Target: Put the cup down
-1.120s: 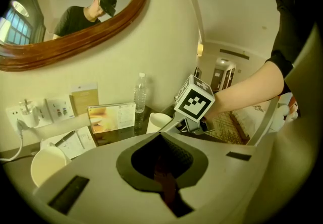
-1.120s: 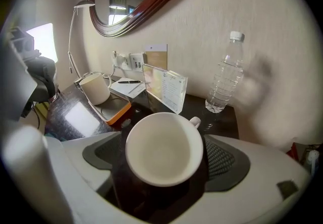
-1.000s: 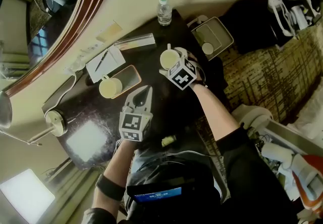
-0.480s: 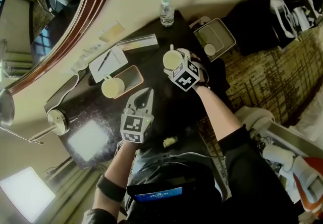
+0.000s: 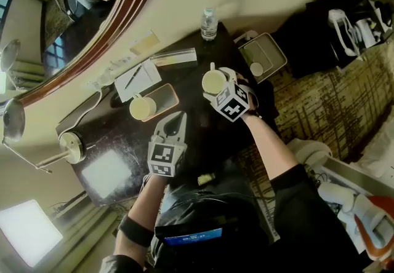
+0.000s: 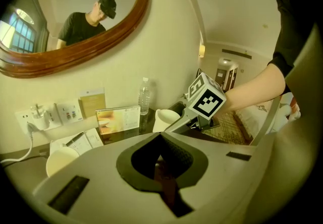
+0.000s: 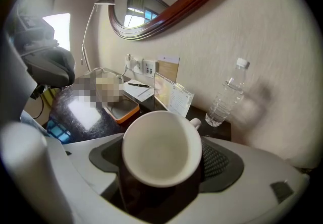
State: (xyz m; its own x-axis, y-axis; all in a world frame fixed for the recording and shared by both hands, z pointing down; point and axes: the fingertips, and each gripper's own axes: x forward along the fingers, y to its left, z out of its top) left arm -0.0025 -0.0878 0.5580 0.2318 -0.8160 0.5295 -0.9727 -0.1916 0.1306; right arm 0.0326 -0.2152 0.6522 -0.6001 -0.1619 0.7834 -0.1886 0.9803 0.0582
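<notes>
My right gripper (image 5: 221, 81) has just been closing its jaws and now grasps the cup (image 7: 161, 147) near the tabletop's (image 5: 123, 136) far edge. My left gripper (image 5: 177, 117) is clenched and empty.

The cup (image 7: 160, 147) is a plain white ceramic cup with a small loop handle. It is empty and the inner wall is clean. It stands mouth up, with the handle pointing away from the right claw (image 5: 217, 83) toward the wall. The claw's jaws have just been closing, and their pads now press on its sides. The cup is over the right part of the dark table (image 5: 203, 136). Whether its base touches the table cannot be determined.
</notes>
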